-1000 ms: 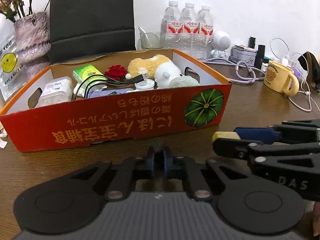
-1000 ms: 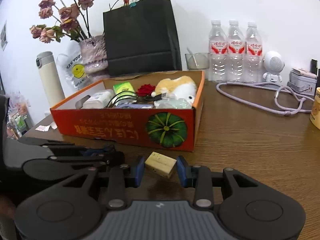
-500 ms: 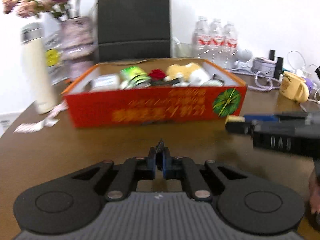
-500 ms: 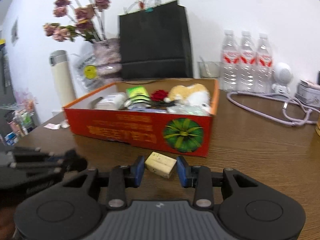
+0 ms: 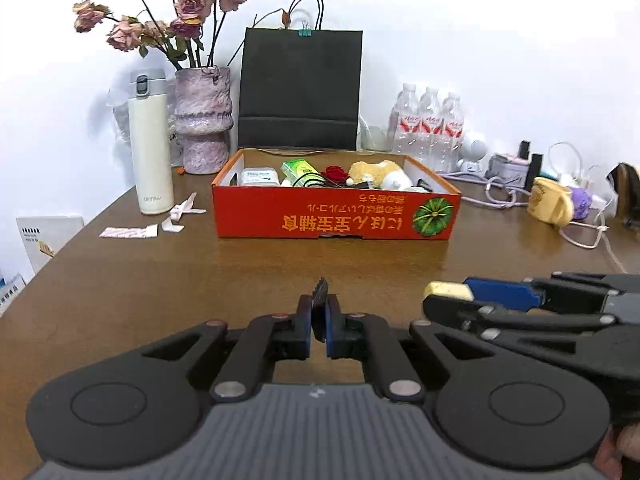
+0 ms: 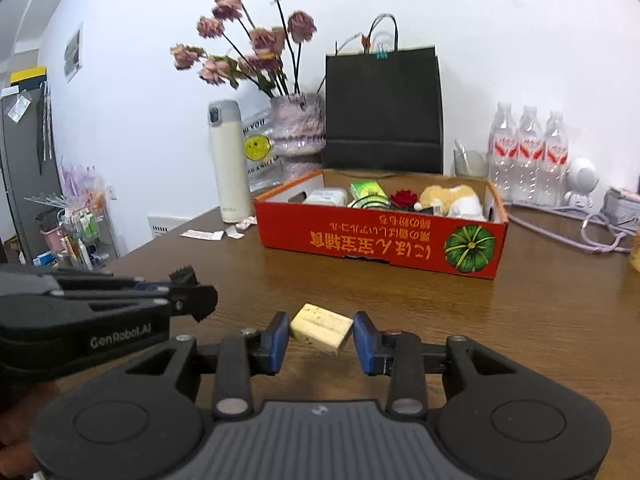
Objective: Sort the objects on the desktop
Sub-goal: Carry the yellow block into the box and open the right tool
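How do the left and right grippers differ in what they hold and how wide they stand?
The right gripper stands partly spread, shut on a pale yellow block; the left gripper is pinched nearly closed on a thin dark serrated piece. Both hover above the brown table.

Ahead of the left gripper (image 5: pixel 319 330), the red cardboard box (image 5: pixel 336 216) hides its contents' lower parts; the pinched small dark serrated piece (image 5: pixel 320 294) is unidentifiable.
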`<state>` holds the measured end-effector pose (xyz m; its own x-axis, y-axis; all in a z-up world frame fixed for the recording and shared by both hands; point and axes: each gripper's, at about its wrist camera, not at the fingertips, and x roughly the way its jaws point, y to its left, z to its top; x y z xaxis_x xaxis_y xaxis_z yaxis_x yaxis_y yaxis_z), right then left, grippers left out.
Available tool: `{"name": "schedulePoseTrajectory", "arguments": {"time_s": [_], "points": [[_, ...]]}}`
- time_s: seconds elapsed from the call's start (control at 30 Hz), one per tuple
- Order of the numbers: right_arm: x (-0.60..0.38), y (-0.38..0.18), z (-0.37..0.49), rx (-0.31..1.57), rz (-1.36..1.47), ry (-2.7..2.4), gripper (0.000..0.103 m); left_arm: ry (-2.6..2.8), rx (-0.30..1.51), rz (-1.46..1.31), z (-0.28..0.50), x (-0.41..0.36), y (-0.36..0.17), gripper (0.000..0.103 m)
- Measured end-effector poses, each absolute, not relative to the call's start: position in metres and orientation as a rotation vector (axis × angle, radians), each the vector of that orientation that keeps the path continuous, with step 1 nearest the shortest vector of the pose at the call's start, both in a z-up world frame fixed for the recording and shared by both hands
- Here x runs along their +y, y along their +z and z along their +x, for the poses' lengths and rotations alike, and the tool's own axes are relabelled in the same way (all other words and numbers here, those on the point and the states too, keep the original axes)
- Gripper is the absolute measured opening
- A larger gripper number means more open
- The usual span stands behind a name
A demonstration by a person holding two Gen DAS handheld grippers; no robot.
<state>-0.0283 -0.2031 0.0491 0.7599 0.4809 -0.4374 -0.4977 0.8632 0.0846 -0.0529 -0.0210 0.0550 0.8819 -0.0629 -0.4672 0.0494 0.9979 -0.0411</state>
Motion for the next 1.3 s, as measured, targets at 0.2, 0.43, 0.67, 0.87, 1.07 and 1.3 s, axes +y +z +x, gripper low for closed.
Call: {"name": "schedulePoseTrajectory", "arguments": {"time_s": [0.2, 0.43, 0.67, 0.87, 1.07, 1.3], "points": [[-0.215, 0.058, -0.064, 0.432, -0.043, 0.475, 0.034, -0.042, 0.449, -0.031, -0.081, -0.012, 0.051, 0.007], [-0.223, 0.06, -0.093, 0.346, -0.03, 0.457, 0.034, -0.005, 0.333, -0.015, -0.122, -0.013, 0.05, 0.007], [-0.234, 0.061, -0.125, 0.285, -0.026, 0.445, 0.034, -0.014, 0.26, -0.024, -0.147, -0.013, 0.053, 0.007], [-0.234, 0.074, -0.099, 0.293, -0.035, 0.426, 0.034, -0.05, 0.243, -0.024, -0.111, -0.016, 0.072, 0.007], [-0.226, 0.098, -0.025, 0.277, -0.041, 0.431, 0.034, -0.059, 0.223, 0.022, -0.037, -0.017, 0.105, 0.007], [-0.215, 0.132, 0.061, 0.206, -0.014, 0.431, 0.034, -0.04, 0.19, 0.016, 0.041, -0.004, 0.132, 0.007]]}}
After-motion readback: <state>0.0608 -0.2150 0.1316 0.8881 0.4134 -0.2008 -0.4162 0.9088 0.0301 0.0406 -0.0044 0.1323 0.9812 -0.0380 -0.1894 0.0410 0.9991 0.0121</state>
